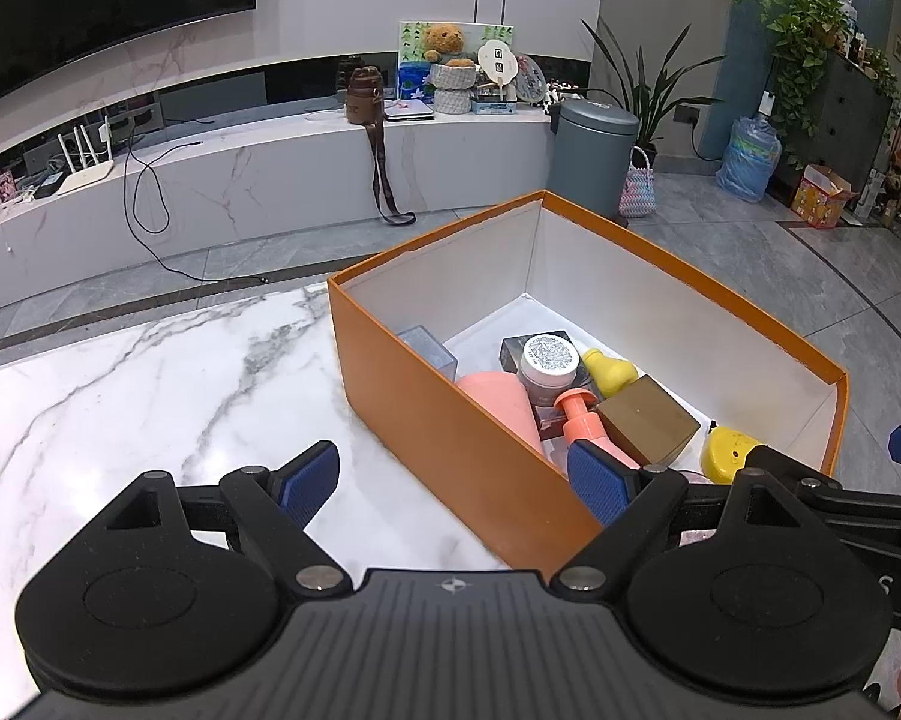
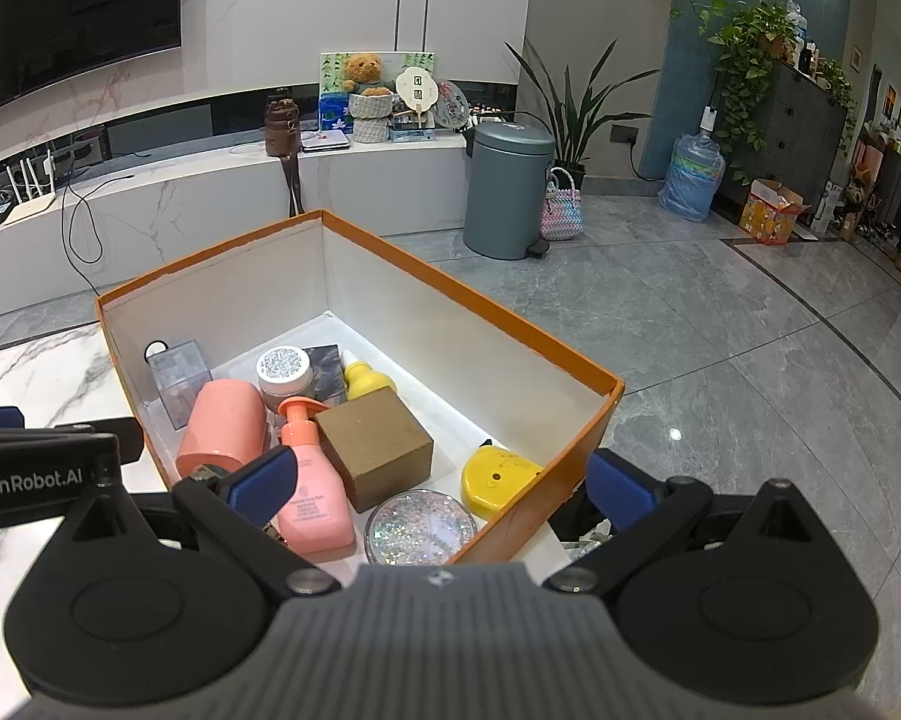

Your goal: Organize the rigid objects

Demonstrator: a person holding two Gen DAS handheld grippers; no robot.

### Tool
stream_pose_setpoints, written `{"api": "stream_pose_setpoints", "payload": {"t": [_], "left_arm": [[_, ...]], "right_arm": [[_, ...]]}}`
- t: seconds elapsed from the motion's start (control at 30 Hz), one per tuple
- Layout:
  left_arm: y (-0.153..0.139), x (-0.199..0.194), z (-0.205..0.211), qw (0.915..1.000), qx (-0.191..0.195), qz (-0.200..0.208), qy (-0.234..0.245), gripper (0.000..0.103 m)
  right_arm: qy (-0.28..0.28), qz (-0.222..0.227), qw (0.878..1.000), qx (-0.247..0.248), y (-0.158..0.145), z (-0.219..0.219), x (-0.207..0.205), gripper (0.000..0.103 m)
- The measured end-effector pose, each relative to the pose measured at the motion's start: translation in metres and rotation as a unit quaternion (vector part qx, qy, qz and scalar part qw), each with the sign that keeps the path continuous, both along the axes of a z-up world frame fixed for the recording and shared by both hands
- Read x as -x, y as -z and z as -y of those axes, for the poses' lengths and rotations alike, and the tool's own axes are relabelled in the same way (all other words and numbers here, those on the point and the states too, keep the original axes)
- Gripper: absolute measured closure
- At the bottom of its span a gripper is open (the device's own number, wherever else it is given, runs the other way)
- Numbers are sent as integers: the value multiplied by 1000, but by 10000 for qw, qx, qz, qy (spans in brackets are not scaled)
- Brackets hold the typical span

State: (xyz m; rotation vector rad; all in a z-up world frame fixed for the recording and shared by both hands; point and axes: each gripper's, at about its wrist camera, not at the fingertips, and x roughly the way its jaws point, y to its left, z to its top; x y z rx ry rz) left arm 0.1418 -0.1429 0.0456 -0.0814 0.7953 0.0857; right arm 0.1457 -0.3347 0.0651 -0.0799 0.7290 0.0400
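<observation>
The right gripper (image 2: 441, 489), fingers spread and empty, straddles the orange box's (image 2: 582, 444) near corner; the left gripper (image 1: 453, 480) is likewise spread.

Left black plastic hand-held gripper (image 1: 453, 480): two blue ribbed finger pads (image 1: 594, 480), round black side discs, silver screws, grey ridged middle plate, small star mark. Right black hand-held gripper (image 2: 444, 483): same build. White "GenRobot.AI" letters on left gripper's side.
</observation>
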Motion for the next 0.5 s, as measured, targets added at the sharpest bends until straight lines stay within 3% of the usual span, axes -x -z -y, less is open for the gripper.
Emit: {"api": "stream_pose_setpoints", "payload": {"t": [0.37,0.5], "left_arm": [[0,0,0,10000,15,2,6,2],[-2,3,6,9996,-196,208,72,2]], "right_arm": [[3,0,10000,4,0,0,0,3],[-1,3,10000,-5,0,0,0,3]]}}
